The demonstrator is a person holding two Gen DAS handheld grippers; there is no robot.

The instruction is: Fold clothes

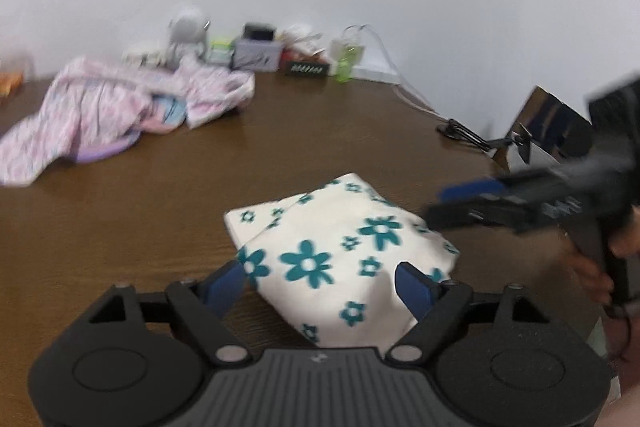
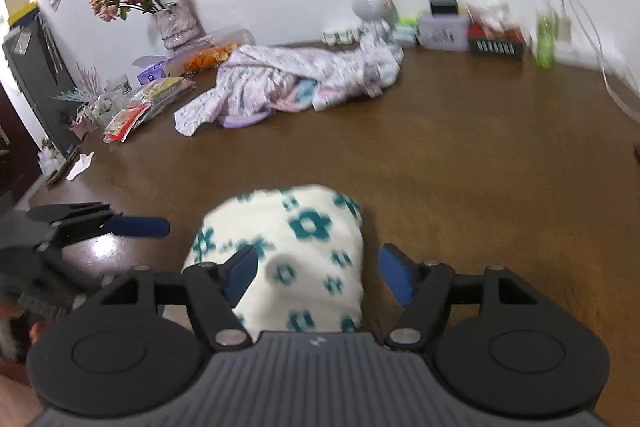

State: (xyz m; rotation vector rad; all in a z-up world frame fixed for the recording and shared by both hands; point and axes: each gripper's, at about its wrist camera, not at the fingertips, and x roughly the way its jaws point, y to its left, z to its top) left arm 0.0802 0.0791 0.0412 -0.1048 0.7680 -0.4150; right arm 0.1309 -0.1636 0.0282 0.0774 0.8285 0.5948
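- Two grippers over one folded cloth [image 1: 340,259], white with teal flowers, lying on the brown table [image 1: 160,195].
- Left gripper [image 1: 326,277]: fingers [image 1: 414,289] spread wide, one on each side of the folded cloth's near end; pads not pressing on it, nothing pinched.
- Right gripper [image 2: 318,273]: fingers [image 2: 396,277] spread, folded cloth's near end between them; right pad clear of the fabric, left pad over it, no pinch visible.
- Seen from the left wrist, the right gripper sits just right of the folded cloth, a hand [image 1: 592,267] on its handle.
- Pink-and-white heap of clothes [image 2: 304,83] lies well beyond the folded cloth, toward the wall.
- Boxes [image 2: 444,27] and a green bottle [image 2: 545,39] line the wall behind the heap; vase of dried flowers [image 2: 176,23] to the heap's left.
- Both views blurred.
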